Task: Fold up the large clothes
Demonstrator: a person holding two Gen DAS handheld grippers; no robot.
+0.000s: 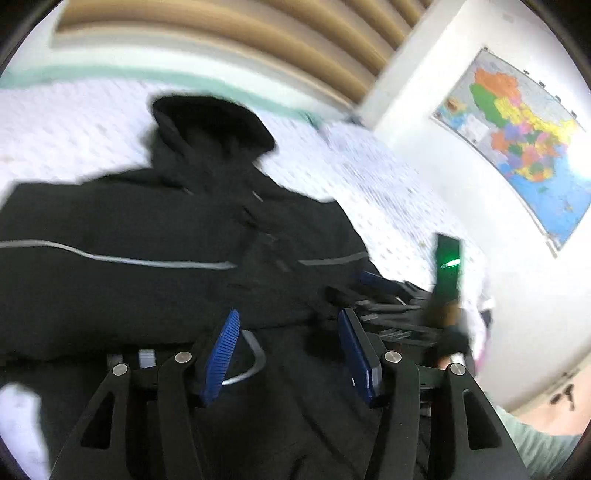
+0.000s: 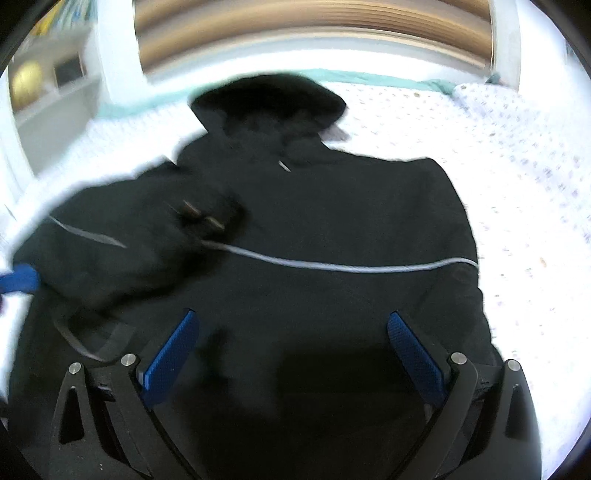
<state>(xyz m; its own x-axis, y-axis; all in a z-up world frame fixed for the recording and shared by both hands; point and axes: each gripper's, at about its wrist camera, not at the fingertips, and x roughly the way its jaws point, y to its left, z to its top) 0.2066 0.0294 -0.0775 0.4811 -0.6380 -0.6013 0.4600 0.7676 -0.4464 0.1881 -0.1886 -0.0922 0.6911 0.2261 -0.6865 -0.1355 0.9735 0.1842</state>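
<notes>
1 black hooded jacket lies spread on a white dotted bedspread, its hood toward 12 o'clock near the mint-green edge of the bedding. A thin grey reflective stripe runs across the chest. In the right wrist view, 1 sleeve is folded inward over the body at about 9 o'clock, with a small tab or fastener visible near its end; blur hides the detail.

The right gripper hovers over the lower part of the jacket, its 2 blue-padded fingers spread wide with only dark fabric seen beyond them and nothing pinched. The left gripper sits above the jacket's lower hem area, its jaws roughly half parted; no cloth is clamped between the pads, though the jacket lies directly beneath. A grey curved loop or trim shows just behind the left finger.

In the left wrist view the right gripper's body appears at 3 o'clock, with a green light glowing on its black housing. In the right wrist view a blue fingertip of the left gripper shows at 9 o'clock, at the frame's edge beside the folded sleeve.

Beyond the bed, a slatted wooden headboard spans 12 o'clock, and a coloured wall map hangs on the white wall at 2 o'clock.
</notes>
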